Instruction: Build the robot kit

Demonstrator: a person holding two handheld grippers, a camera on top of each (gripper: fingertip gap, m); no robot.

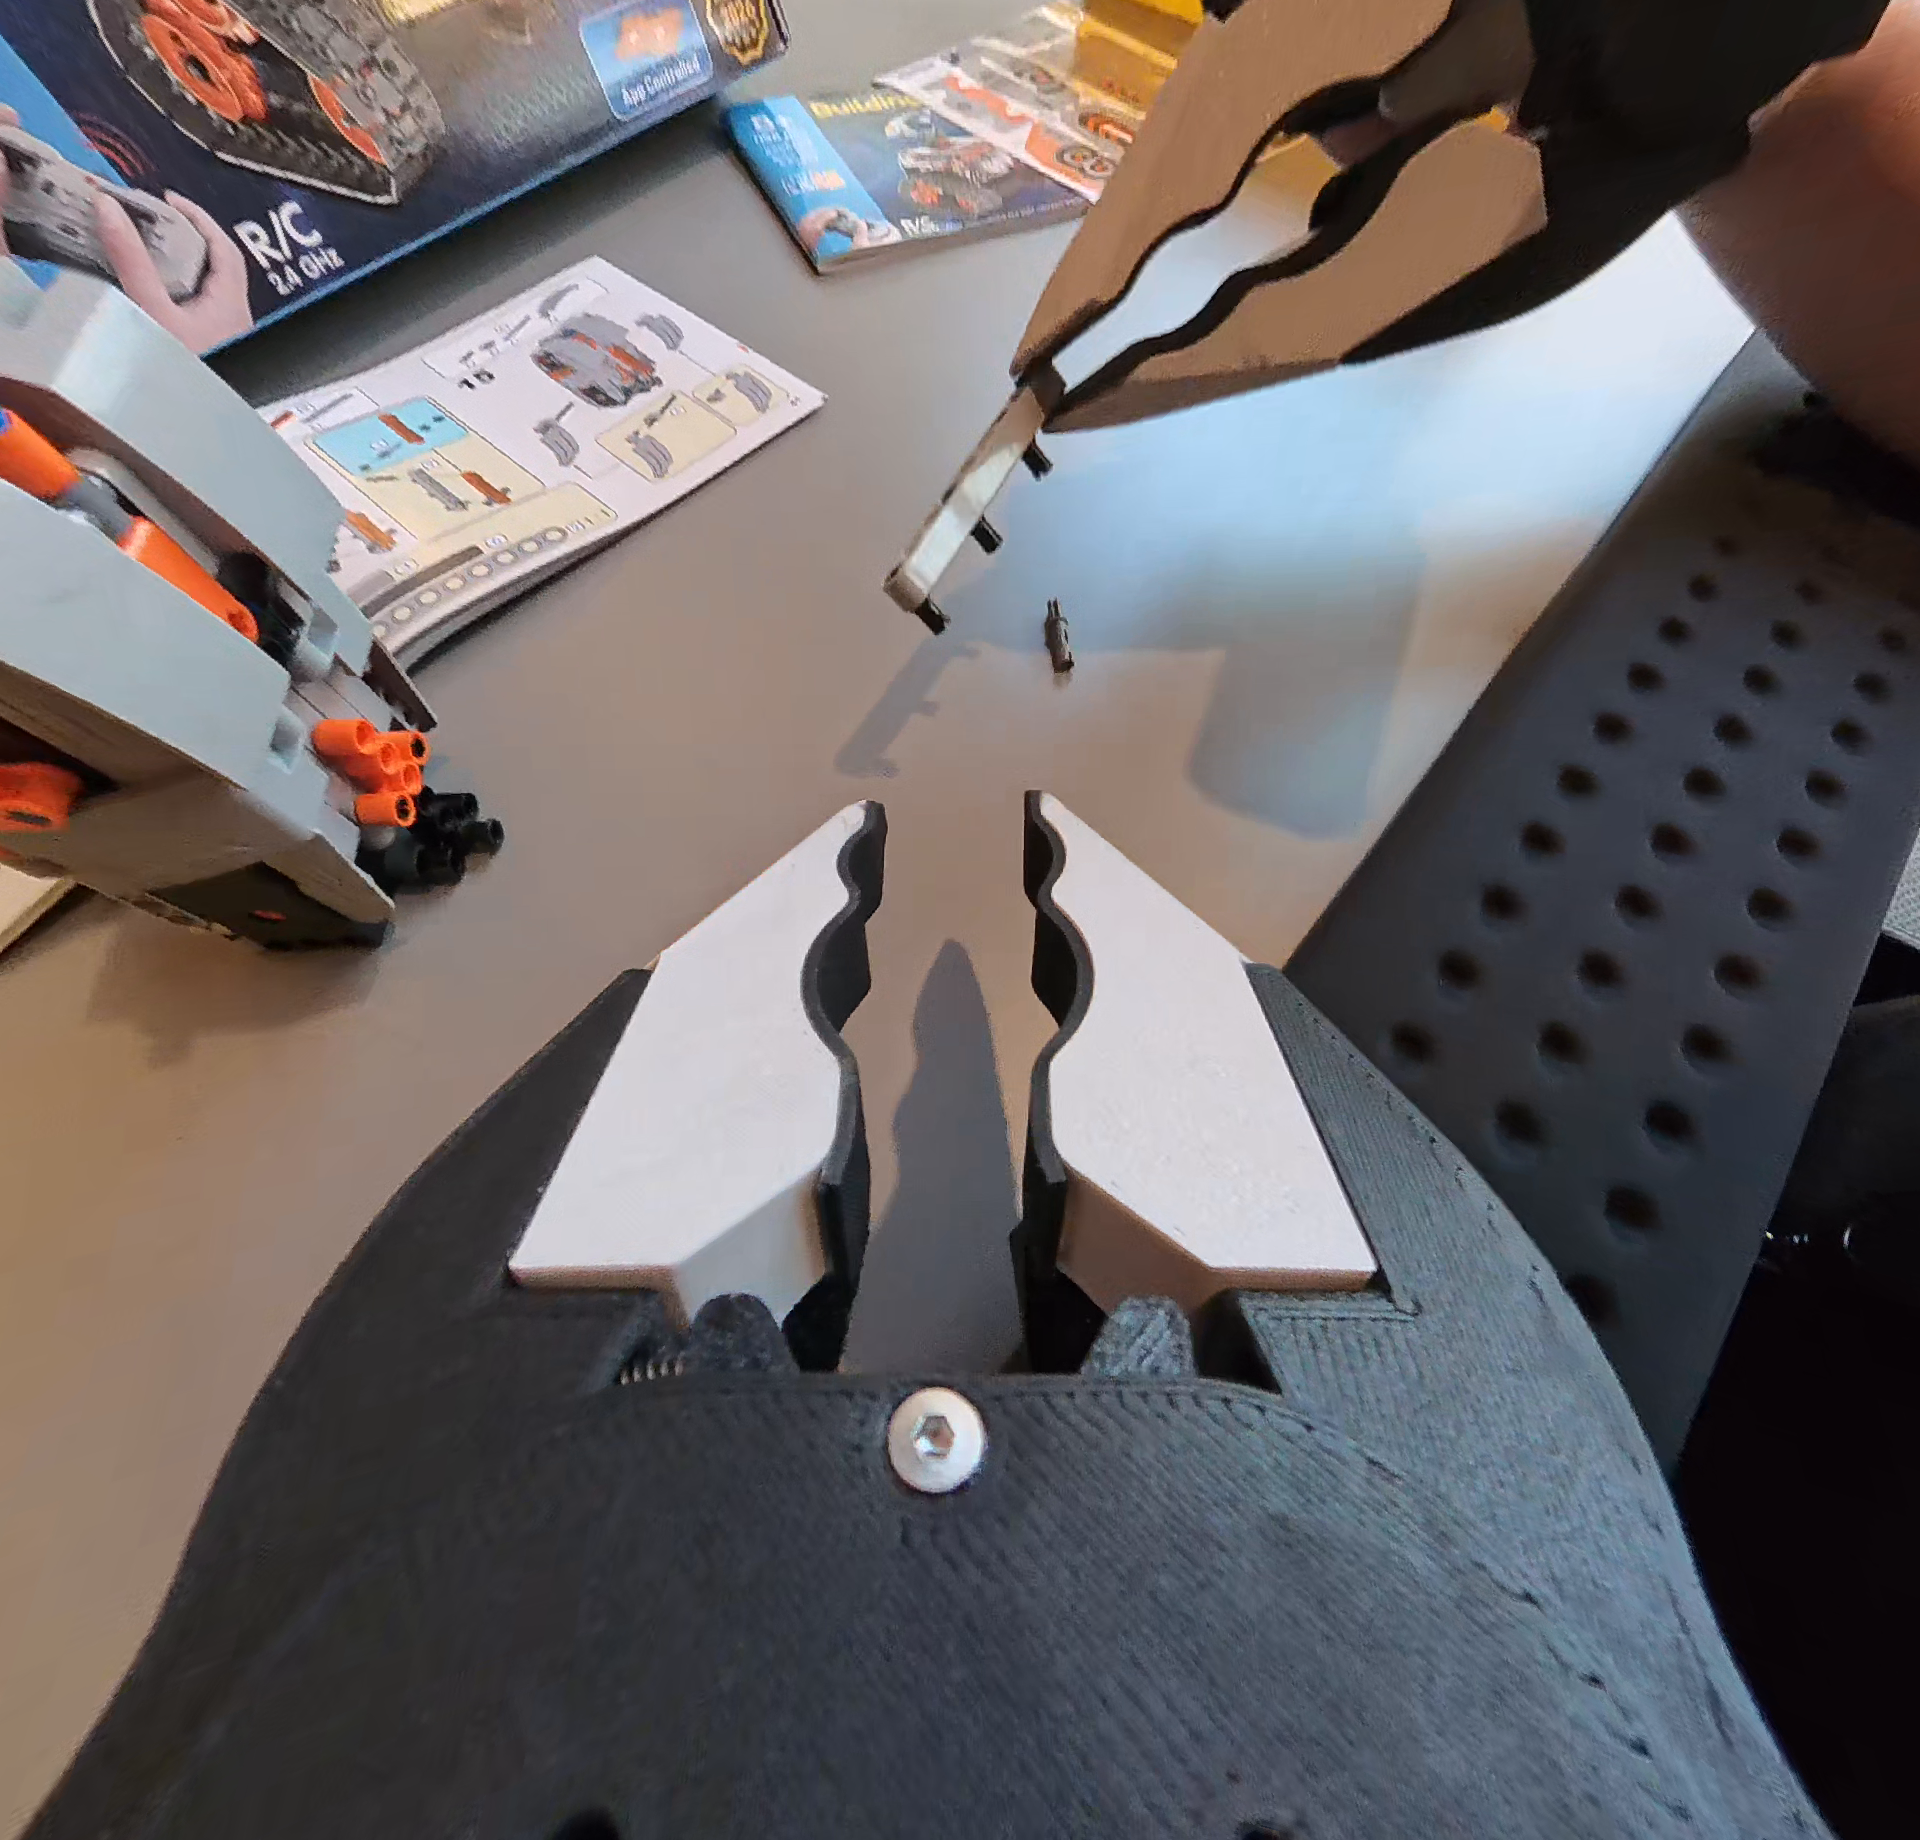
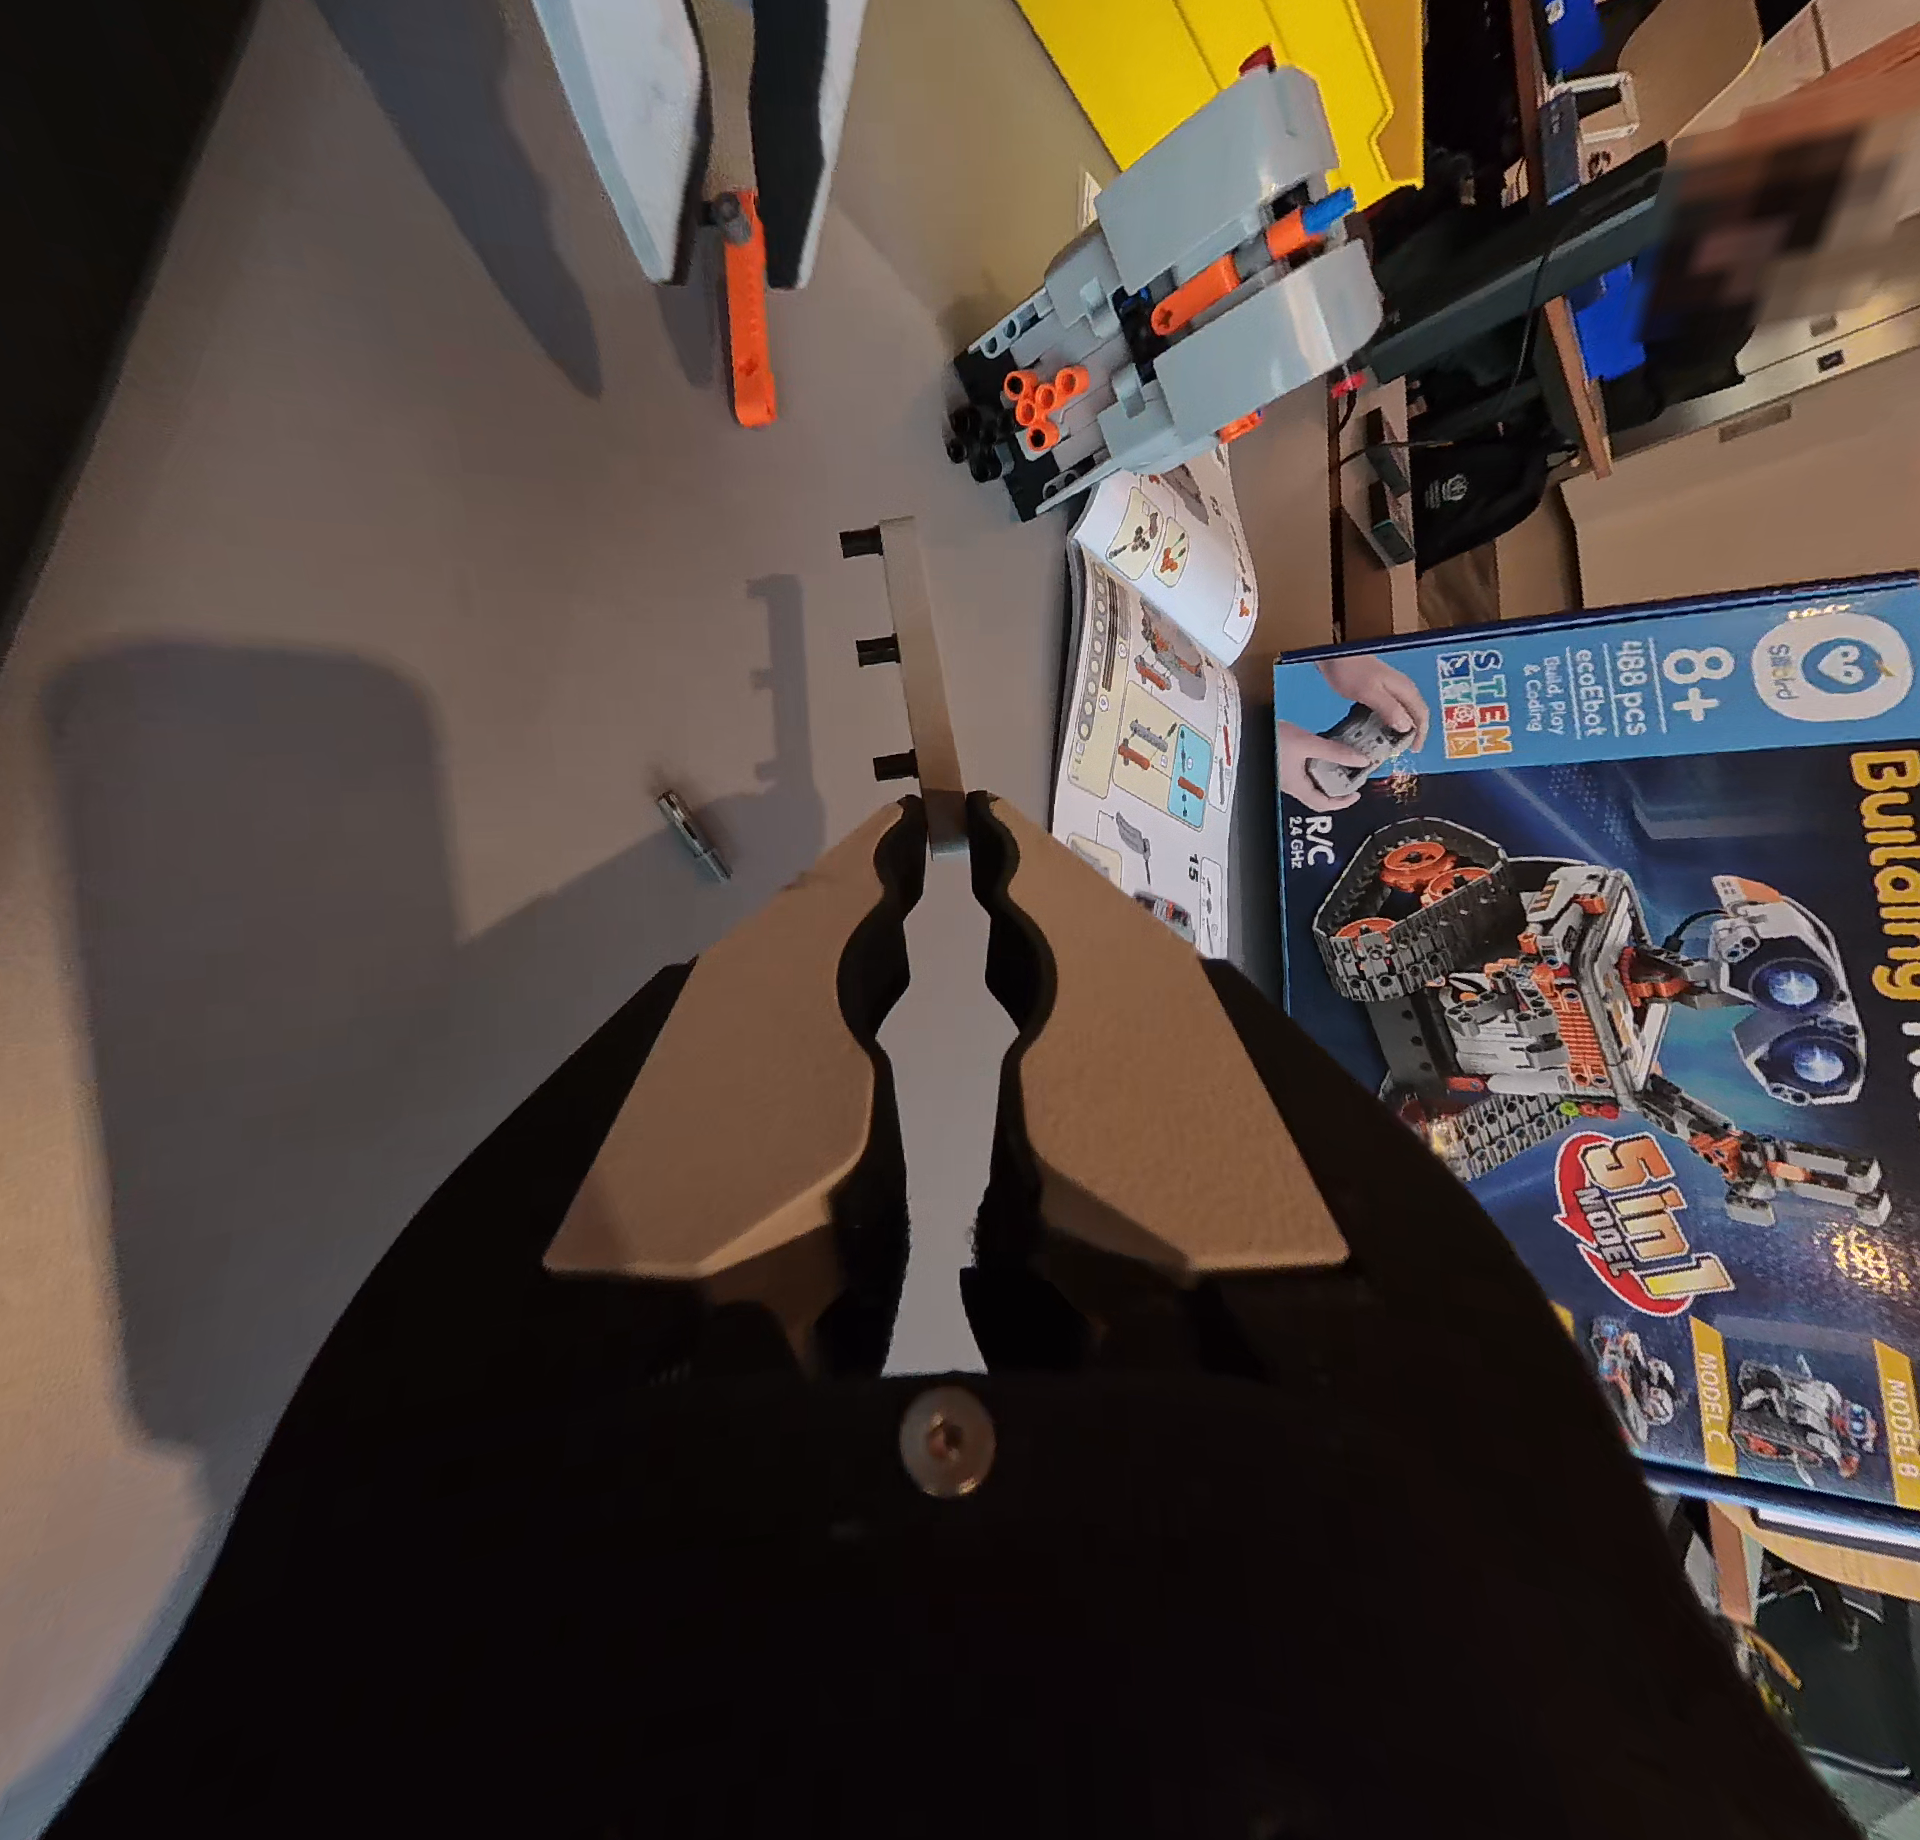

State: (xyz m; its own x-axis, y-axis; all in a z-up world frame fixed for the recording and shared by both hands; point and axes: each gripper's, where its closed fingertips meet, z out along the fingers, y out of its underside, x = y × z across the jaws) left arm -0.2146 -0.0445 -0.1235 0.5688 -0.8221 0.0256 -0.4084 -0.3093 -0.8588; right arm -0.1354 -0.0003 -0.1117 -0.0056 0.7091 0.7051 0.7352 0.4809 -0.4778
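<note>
A grey plastic beam (image 2: 920, 668) with black pins is clamped in the right tongs (image 2: 945, 803). The left tongs (image 1: 954, 805) are held apart, empty, over the grey desk (image 1: 675, 710).

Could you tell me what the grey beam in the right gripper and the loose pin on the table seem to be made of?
Grey beam, clamped in the right gripper: apparently moulded plastic, matte and smooth-edged, like the other building-kit parts. Loose pin: less certain, since a bright glint suggests metal, but it could be glossy dark plastic like the beam's black pegs.
</note>
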